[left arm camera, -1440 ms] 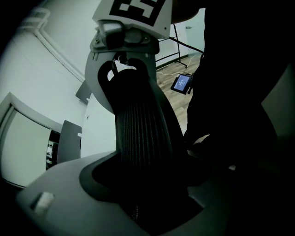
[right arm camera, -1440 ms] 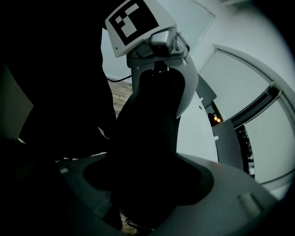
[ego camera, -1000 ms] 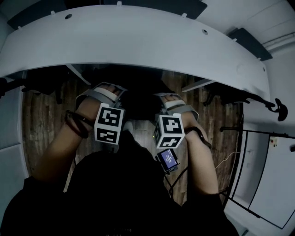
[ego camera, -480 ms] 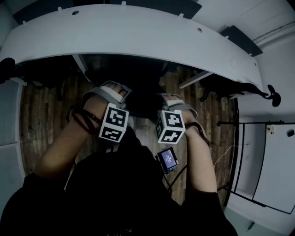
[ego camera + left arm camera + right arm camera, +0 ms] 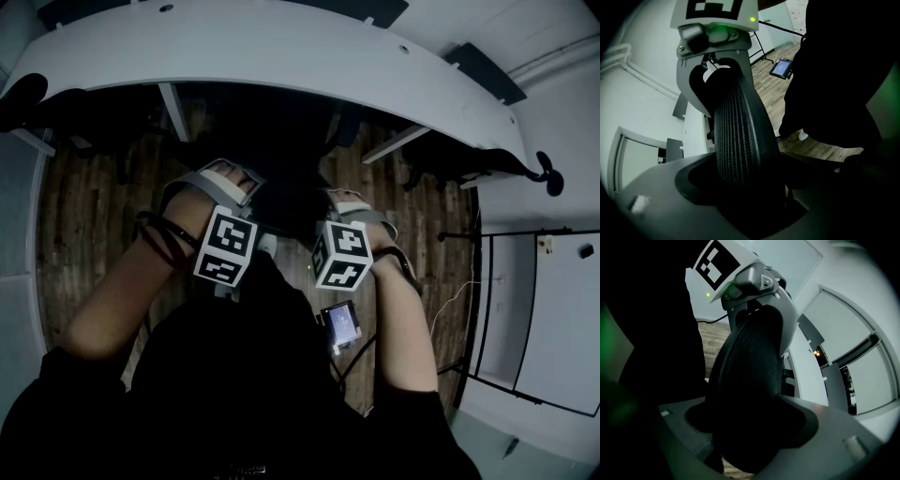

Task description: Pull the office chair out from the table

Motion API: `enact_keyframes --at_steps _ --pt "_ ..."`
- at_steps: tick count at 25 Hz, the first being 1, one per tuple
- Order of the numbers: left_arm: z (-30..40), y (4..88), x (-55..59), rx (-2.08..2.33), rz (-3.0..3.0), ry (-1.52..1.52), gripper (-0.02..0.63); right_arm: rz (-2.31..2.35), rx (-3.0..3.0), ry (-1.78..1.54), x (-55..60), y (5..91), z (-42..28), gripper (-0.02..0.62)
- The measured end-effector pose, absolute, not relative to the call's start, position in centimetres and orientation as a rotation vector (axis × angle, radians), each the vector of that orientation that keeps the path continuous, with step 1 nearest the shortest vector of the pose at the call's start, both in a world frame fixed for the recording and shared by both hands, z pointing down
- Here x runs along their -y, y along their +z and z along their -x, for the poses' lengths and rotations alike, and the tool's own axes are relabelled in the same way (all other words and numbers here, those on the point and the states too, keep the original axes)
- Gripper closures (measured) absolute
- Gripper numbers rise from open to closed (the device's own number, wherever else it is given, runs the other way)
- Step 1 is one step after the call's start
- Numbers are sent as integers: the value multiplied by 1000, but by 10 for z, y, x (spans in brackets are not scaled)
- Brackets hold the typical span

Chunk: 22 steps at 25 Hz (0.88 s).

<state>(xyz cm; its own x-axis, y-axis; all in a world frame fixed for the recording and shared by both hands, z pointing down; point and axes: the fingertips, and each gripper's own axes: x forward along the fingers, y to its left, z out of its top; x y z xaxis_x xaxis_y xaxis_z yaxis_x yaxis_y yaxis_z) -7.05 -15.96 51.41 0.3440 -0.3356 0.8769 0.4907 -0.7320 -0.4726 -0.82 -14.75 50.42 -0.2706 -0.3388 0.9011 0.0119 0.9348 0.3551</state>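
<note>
Just off white curved table [image 5: 281,52], black mesh office chair [image 5: 289,202] back is pinched by right gripper [image 5: 356,208] and left gripper [image 5: 214,187], whose jaws just tightened; chair seems partly out, more pulling needed.

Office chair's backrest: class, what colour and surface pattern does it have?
The backrest is black with a fine woven mesh pattern, clearest in the left gripper view.

The chair [image 5: 291,202] stands on the floor [image 5: 84,234] just before the table's [image 5: 281,56] near edge, about midway along it. A small screen [image 5: 339,323] sits farther from the table, behind the chair. A board [image 5: 553,309] stands beyond the table's right end.
</note>
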Motion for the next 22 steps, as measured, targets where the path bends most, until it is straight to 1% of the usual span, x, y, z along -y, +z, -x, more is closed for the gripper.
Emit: enact_keyframes --at_steps 10,12,18,21,22 --pt "71 514 92 57 1843 -1444 209 -176 1790 -333 77 510 4 259" --pt "72 519 84 42 1790 -1453 190 -171 1780 -345 68 514 0 259" --pt "47 519 58 9 1799 -1449 207 -164 1778 -362 40 513 -21 259" --pt "41 523 42 -32 1733 -1428 205 -158 1771 -381 24 516 -30 259" --pt "38 523 35 -35 1703 -1426 193 -158 1774 -384 18 515 -34 258"
